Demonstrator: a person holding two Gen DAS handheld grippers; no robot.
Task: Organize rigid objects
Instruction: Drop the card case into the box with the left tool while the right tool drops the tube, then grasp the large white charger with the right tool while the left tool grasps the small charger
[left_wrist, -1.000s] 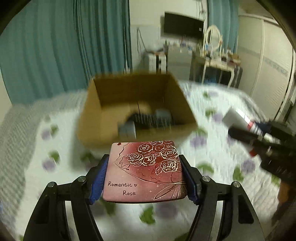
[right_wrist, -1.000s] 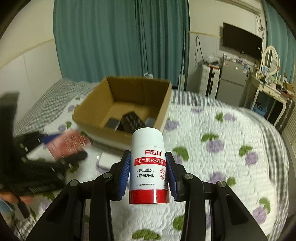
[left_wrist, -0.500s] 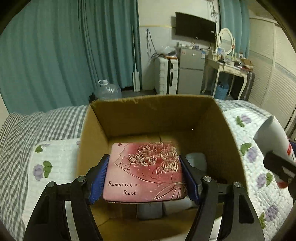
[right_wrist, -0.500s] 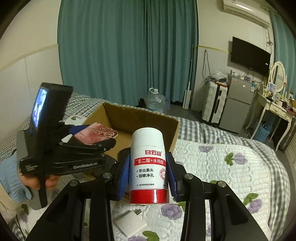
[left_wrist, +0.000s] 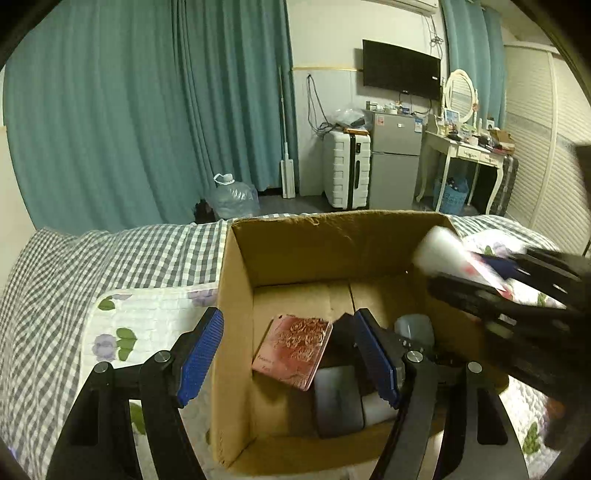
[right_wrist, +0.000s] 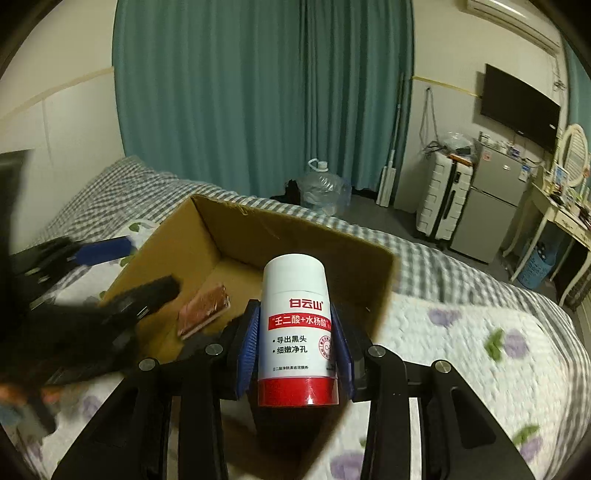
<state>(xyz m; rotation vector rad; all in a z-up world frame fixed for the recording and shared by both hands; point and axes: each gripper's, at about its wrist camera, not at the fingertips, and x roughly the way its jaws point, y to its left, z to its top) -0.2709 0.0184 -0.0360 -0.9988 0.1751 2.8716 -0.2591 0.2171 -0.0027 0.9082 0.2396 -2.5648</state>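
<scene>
An open cardboard box stands on the bed. My left gripper is open and empty above the box's left side. The pink "Romantic Rose" tin lies tilted inside the box, apart from the jaws. My right gripper is shut on a white bottle with a red base, held upright over the box's near right edge. The bottle also shows blurred in the left wrist view, with the right gripper.
Several dark and grey items lie in the box bottom. The bed has a floral quilt and a checked blanket. Beyond the bed are a water jug, a white suitcase, a fridge and a dressing table.
My left gripper has opened and the pink tin has dropped into the box. My right gripper has moved with the bottle over the box's edge.
</scene>
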